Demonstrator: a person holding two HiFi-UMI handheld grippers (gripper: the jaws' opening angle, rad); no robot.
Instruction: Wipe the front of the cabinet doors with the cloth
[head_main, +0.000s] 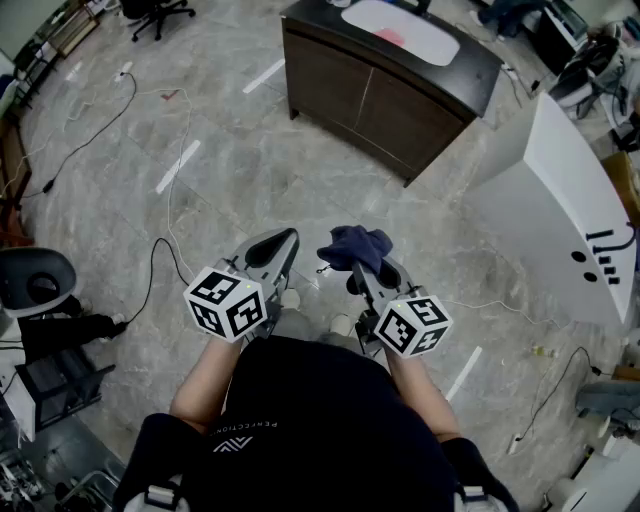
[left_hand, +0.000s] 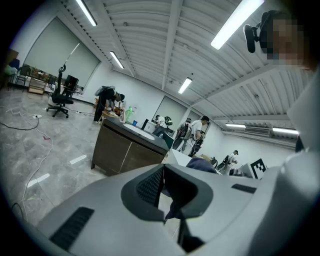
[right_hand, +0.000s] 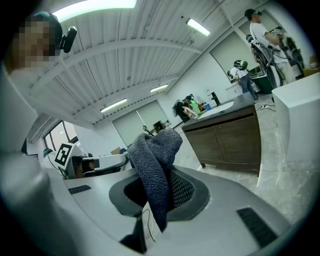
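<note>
The dark brown cabinet (head_main: 385, 100) with two front doors and a white sink top stands across the floor, well ahead of me. It also shows in the left gripper view as the cabinet (left_hand: 125, 152) and in the right gripper view as the cabinet (right_hand: 230, 137). My right gripper (head_main: 368, 268) is shut on a dark blue cloth (head_main: 356, 245). The cloth (right_hand: 155, 160) bunches up above the right gripper (right_hand: 157, 187) and hangs between its jaws. My left gripper (head_main: 277, 243) is held beside it at waist height. The left gripper (left_hand: 162, 187) is shut and holds nothing.
A white slanted panel (head_main: 560, 190) stands right of the cabinet. Cables (head_main: 165, 230) trail over the grey tiled floor at left. A black office chair (head_main: 155, 12) is far left, a dark stool (head_main: 35, 280) near left. People stand behind the cabinet (left_hand: 107, 102).
</note>
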